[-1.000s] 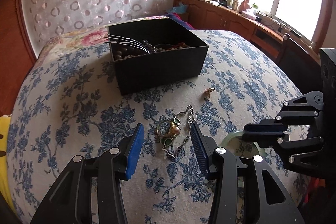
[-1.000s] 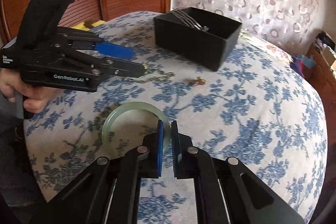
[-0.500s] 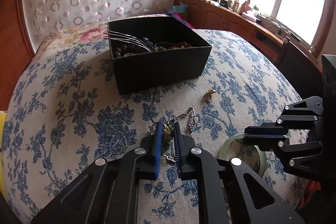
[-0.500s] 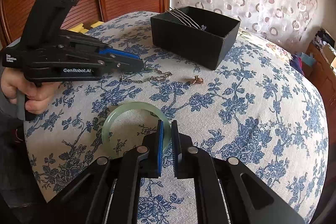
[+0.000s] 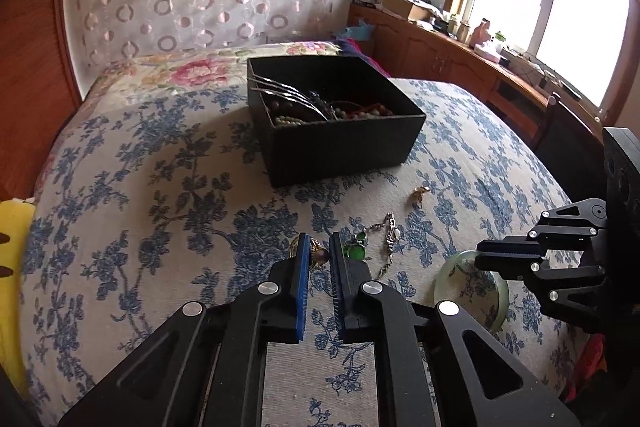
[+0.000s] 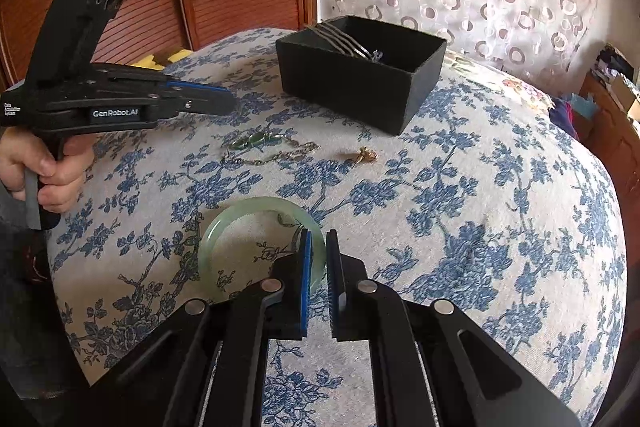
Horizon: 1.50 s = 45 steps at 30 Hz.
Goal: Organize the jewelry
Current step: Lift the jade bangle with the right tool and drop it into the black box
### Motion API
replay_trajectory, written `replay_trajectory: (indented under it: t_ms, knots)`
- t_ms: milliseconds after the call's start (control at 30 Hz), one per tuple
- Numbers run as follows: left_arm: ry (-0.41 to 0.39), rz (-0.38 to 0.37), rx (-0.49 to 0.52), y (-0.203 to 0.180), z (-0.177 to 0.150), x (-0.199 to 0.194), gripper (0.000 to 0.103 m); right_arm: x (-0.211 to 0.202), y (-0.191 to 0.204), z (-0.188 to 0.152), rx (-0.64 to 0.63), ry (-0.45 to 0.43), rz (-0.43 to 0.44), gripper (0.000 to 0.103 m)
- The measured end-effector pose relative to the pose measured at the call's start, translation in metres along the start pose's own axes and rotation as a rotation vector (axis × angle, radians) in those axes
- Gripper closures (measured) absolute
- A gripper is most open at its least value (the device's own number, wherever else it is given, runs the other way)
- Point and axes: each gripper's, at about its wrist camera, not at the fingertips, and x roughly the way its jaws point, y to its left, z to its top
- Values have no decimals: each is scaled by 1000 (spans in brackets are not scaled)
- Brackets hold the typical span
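The left gripper fingers pinch a ring, and the right gripper fingers clamp the green bangle on the bed.

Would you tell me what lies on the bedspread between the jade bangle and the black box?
In the right wrist view, a gold chain with green stones and a small gold trinket lie between the jade bangle and black box.

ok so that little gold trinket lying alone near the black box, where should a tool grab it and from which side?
Take the gold trinket across its narrow middle, from straight above. It lies flat and small on the floral bedspread, apart from the chain and the black box, so both sides are free.
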Motion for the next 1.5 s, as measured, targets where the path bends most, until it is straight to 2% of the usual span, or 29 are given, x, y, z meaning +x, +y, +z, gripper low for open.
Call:
replay_trajectory:
  t_ms: [433, 800, 1033, 1233, 1500]
  knots:
    - [-44, 9, 10, -2, 16, -14, 94, -24, -13, 37, -1, -112, -29, 95]
    - [-75, 18, 7, -2, 51, -16, 94, -20, -46, 97, -4, -188, -54, 95]
    - [-89, 28, 2, 6, 83, -12, 94, 1, -67, 128, 2, -185, -45, 95]
    - [-83, 37, 6, 12, 102, -1, 94, 29, -78, 141, 18, -138, -24, 95]
    - [-73, 51, 22, 17, 114, 8, 94, 48, -73, 148, 0, -102, -1, 94]
